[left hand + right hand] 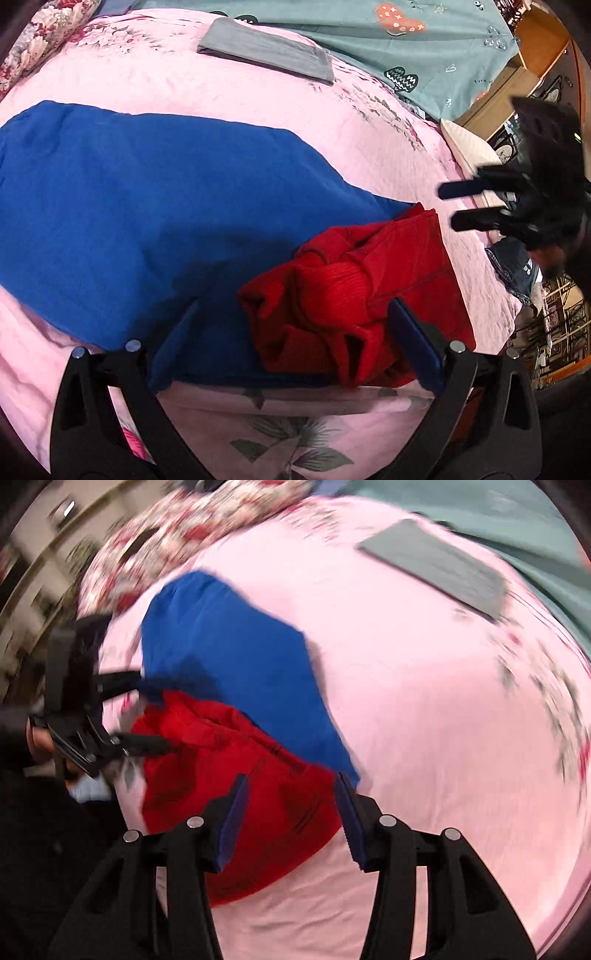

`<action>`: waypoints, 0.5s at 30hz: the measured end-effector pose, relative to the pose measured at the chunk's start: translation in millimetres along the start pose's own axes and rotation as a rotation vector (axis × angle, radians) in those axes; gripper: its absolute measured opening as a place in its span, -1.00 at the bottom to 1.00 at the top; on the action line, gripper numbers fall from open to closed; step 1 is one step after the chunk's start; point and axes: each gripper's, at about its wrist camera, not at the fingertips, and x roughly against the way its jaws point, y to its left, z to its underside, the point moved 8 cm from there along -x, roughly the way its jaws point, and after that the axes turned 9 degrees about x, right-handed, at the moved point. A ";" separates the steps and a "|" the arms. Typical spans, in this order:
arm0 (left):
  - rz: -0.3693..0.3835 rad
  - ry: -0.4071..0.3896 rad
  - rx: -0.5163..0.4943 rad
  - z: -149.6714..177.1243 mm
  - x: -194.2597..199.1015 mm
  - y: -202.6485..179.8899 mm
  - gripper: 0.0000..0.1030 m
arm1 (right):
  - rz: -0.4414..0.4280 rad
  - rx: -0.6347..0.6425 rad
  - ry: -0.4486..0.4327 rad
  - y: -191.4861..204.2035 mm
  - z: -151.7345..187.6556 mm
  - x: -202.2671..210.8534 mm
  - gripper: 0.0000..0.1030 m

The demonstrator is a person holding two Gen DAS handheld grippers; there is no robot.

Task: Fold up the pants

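A blue garment [147, 206] lies spread flat on the pink bedspread [229, 92]. A crumpled red garment [354, 295] with ribbed parts and stitched seams rests on its near end. My left gripper [295, 325] hovers over this heap with jaws wide open; the red bunch sits between the fingers, brushing the right one, not pinched. In the right wrist view the left gripper [157, 712] straddles the edge of the red garment [240, 797] and the blue garment [240, 664]. My right gripper [291, 808] stands open above the red cloth. In the left wrist view the right gripper [454, 206] holds nothing.
A folded grey cloth [266, 51] lies at the far side of the bed, beside a teal patterned sheet [424, 48]. A floral quilt [40, 40] sits at the far left. The bed edge, a white pillow [469, 147] and shelving [561, 317] are on the right.
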 end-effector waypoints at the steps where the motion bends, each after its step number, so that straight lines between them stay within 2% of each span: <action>1: -0.006 -0.003 -0.001 0.6 -0.6 -0.8 0.93 | -0.027 0.057 0.035 -2.1 -4.0 -7.8 -0.04; 5: -0.035 -0.010 -0.011 0.9 -3.2 1.1 0.93 | -0.152 0.201 0.165 -3.6 -1.9 -34.3 -0.04; 6: -0.042 -0.011 -0.010 0.1 -3.1 1.3 0.93 | -0.184 0.225 0.199 -3.2 0.0 -41.1 -0.14; 7: -0.054 -0.012 -0.014 -0.8 -2.8 0.9 0.93 | -0.213 0.249 0.240 -3.4 4.6 -47.0 -0.40; 9: -0.079 -0.023 -0.031 -4.2 -1.1 0.6 0.92 | -0.242 0.256 0.286 -7.3 13.0 -49.1 -0.74; 10: -0.083 -0.028 -0.045 -7.1 -1.1 -2.2 0.92 | -0.261 0.247 0.293 -10.3 18.4 -43.8 -0.81; 15: -0.096 -0.033 -0.109 -17.3 -14.6 -15.7 0.92 | -0.275 0.160 0.279 -25.4 41.9 -26.6 -0.83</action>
